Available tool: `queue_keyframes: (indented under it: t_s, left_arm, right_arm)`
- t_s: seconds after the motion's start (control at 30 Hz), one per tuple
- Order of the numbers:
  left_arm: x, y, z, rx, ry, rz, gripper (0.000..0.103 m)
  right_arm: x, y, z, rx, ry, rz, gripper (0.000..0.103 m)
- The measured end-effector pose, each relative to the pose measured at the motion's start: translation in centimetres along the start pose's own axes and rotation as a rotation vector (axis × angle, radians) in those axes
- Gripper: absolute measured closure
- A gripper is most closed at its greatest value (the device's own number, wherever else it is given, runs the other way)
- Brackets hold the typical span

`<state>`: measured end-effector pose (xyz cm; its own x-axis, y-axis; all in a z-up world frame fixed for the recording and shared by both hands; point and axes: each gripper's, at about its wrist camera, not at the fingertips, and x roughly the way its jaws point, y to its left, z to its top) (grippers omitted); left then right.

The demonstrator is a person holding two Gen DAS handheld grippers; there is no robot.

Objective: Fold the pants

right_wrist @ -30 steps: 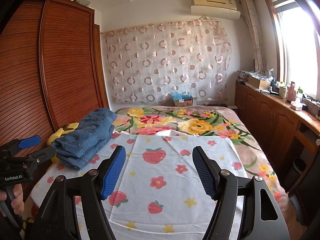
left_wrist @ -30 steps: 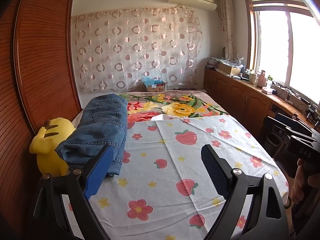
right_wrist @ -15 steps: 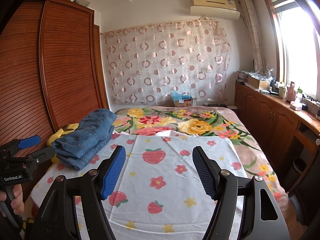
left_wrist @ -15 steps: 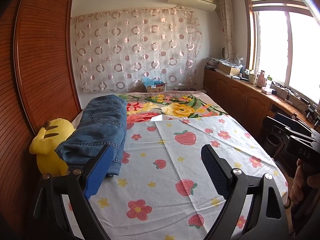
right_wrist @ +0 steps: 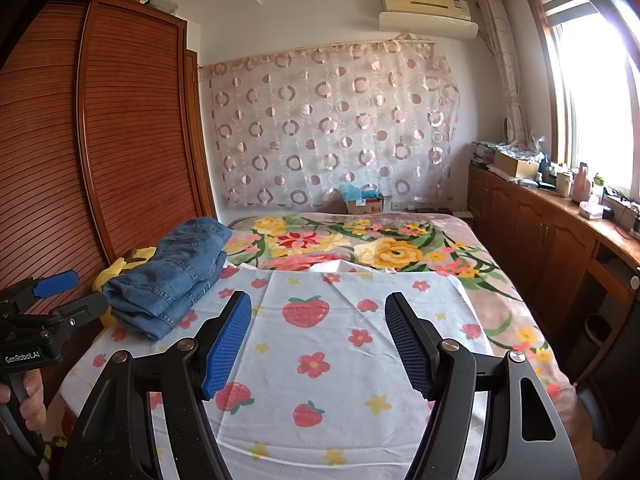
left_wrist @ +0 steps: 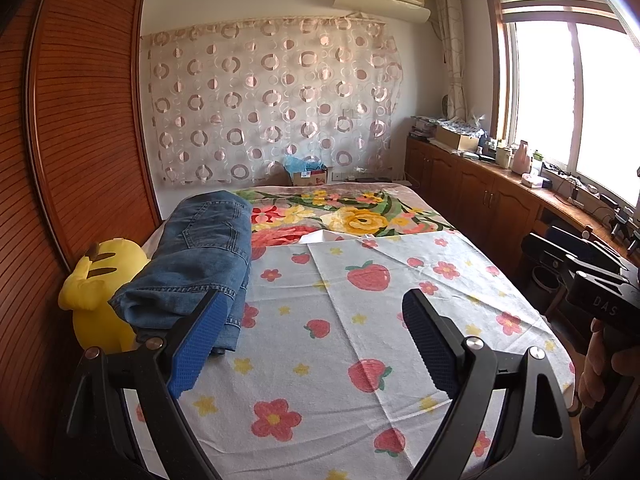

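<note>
Blue denim pants point(left_wrist: 200, 256) lie folded in a thick stack at the left side of the bed, on the strawberry-print sheet point(left_wrist: 344, 344); they also show in the right wrist view point(right_wrist: 176, 276). My left gripper point(left_wrist: 312, 316) is open and empty, held above the sheet just right of the pants. My right gripper point(right_wrist: 318, 316) is open and empty above the middle of the sheet. The left gripper shows from the side in the right wrist view point(right_wrist: 52, 304). The right gripper's body appears at the right edge of the left wrist view.
A yellow plush toy point(left_wrist: 96, 280) sits between the pants and the wooden wardrobe point(left_wrist: 80, 120). A floral blanket point(left_wrist: 344, 216) covers the far half of the bed. Wooden cabinets point(right_wrist: 540, 236) with clutter run along the right wall under the window.
</note>
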<state>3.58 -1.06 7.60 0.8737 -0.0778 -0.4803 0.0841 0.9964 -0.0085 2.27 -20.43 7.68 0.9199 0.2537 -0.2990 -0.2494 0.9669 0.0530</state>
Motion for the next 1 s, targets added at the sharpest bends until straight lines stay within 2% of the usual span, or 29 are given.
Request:
queue_keyframes:
  t_s: [1.0]
  left_arm:
    - [0.07,0.02,-0.2,-0.002,-0.001,-0.002,0.013]
  right_arm:
    - [-0.18,0.04,0.04,0.007,-0.001,-0.005,0.032]
